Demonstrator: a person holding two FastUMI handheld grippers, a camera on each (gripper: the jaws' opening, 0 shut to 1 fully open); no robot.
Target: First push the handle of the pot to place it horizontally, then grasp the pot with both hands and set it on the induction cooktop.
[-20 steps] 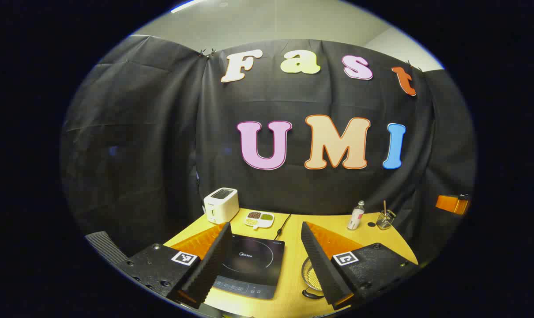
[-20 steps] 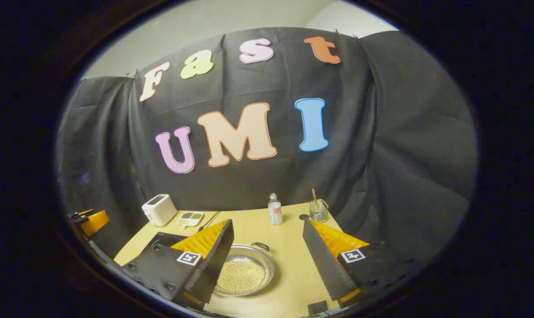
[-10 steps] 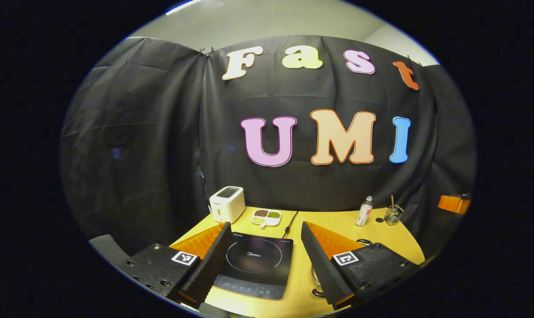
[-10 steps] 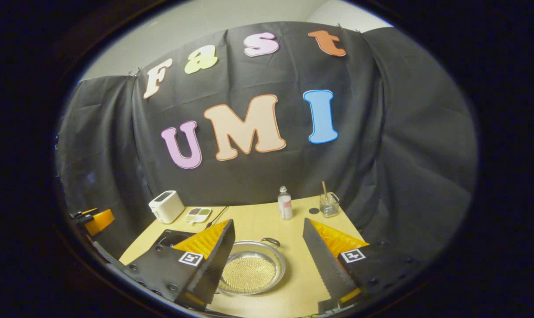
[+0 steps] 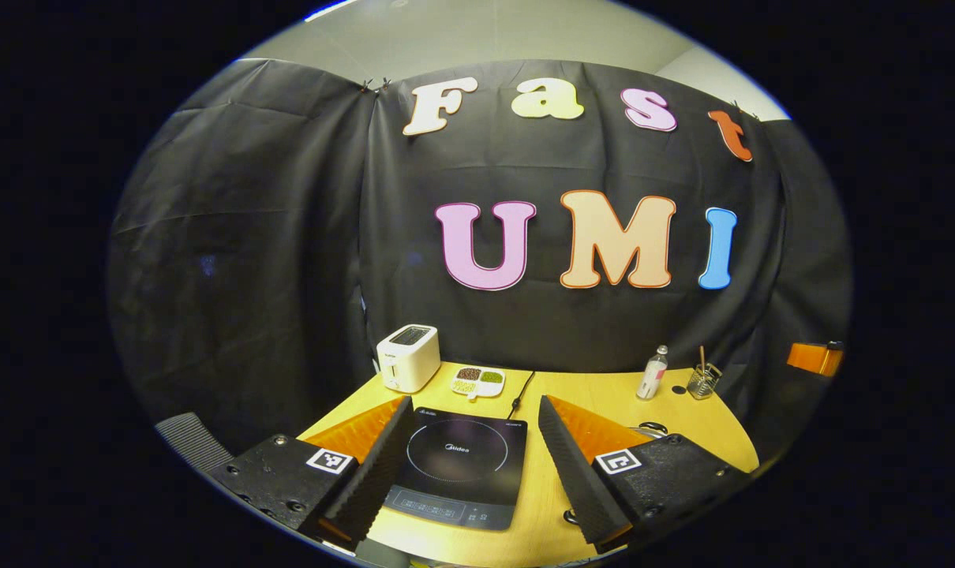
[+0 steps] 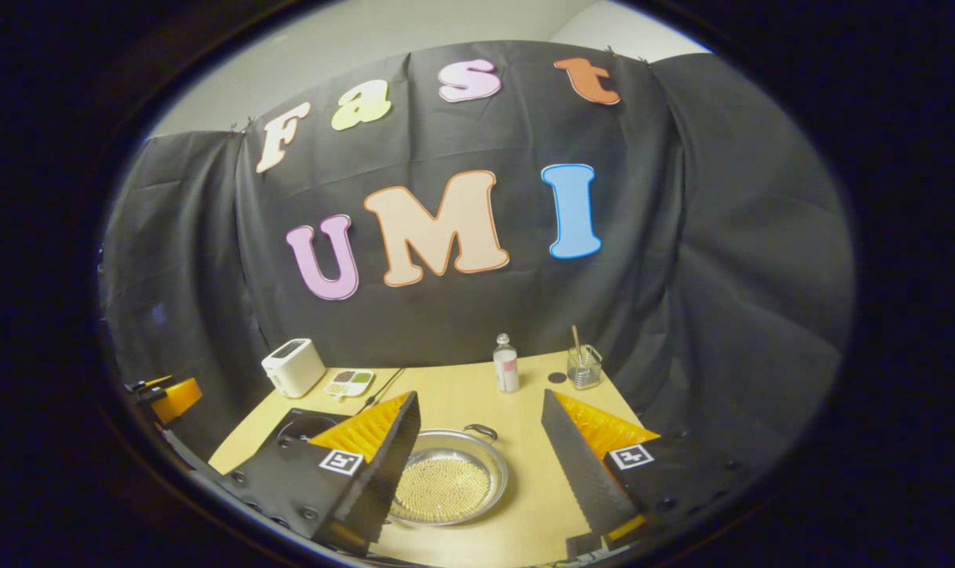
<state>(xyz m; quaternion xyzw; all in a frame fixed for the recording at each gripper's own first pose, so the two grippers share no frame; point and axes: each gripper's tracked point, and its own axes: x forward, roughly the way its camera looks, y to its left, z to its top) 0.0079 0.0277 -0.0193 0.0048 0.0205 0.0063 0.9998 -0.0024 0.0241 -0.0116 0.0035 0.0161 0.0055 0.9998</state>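
The steel pot (image 6: 448,486), filled with small yellow grains, sits on the wooden table (image 6: 477,398) right of the black induction cooktop (image 5: 458,472). Farther back stand a white toaster (image 5: 407,368), a divided dish (image 5: 478,381) of beans, a small bottle (image 6: 506,364) and a glass (image 6: 583,368) holding a stick. The left gripper (image 5: 472,457) and the right gripper (image 6: 481,457) both hang wide apart, holding nothing.

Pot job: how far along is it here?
Nothing looks done yet. The pot sits on the table beside the cooktop, not on it, with one handle at its far rim. In hand: the right gripper hovers open over the pot, and the left gripper hovers open over the cooktop; neither touches anything. Left: push the handle round, grasp the pot with both, set it on the cooktop.
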